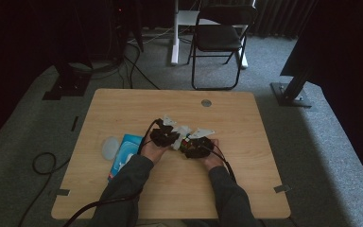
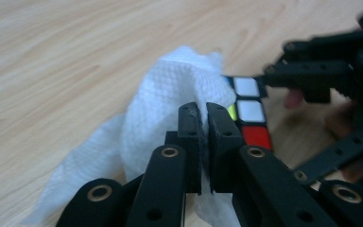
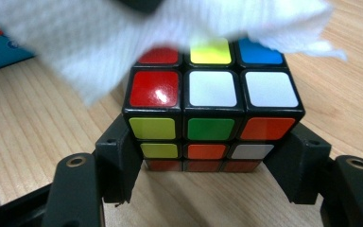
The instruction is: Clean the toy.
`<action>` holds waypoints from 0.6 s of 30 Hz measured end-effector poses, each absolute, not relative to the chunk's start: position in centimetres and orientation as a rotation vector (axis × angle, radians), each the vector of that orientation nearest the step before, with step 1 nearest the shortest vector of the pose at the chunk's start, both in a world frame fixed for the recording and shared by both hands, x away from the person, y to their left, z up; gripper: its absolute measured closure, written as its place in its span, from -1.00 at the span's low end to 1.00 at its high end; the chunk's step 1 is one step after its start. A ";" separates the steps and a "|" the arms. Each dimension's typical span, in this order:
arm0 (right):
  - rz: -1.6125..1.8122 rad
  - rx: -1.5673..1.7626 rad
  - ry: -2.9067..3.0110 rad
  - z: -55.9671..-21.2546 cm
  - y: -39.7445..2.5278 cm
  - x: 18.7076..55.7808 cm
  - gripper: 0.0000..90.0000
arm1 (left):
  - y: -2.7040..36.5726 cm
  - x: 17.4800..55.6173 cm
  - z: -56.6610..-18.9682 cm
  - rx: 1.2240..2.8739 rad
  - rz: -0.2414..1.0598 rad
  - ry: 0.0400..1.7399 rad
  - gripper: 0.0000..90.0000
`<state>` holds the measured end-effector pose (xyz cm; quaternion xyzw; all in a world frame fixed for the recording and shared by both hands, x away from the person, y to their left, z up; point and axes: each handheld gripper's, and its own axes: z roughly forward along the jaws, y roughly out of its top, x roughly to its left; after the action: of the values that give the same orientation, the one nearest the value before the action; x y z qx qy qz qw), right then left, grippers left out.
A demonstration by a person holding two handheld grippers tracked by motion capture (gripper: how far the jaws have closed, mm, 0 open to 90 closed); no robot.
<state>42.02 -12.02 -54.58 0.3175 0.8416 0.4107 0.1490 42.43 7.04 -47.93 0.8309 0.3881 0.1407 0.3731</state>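
Right gripper view is showing my right tongs clamping the puzzle cube from both sides, low down on its bottom layer, so it's sitting steady just over the worktop. My left tongs are pinching a white wipe nearly closed, and I'm dragging it over the cube's top face. So I'm reckoning this is the wiping step, mid-way. Next I'm probably needing to roll the cube to bring a fresh face up, keeping the grip firm so it isn't popping out.

Room-wise, I'm working near the middle of the worktop in the high view, edges well away. Only clutter is the blue wipes pack and its lid just beside my left forearm, so I'm staying right of those.
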 end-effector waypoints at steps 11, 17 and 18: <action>1.158 0.962 2.418 -54.6 -12.7 41.9 -0.41 | 7.2 43.2 -48.7 2.139 0.326 1.051 0.87; 1.169 0.968 2.400 -54.2 -13.3 42.0 -0.42 | 6.5 42.4 -48.7 2.205 0.322 0.984 0.87; 1.168 0.965 2.402 -54.2 -13.4 42.0 -0.42 | 6.5 42.4 -48.7 2.205 0.317 0.984 0.87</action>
<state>42.03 -13.44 -54.17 0.3358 0.8362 0.4068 0.1504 42.39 6.54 -48.69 0.8496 0.3790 0.1223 0.3458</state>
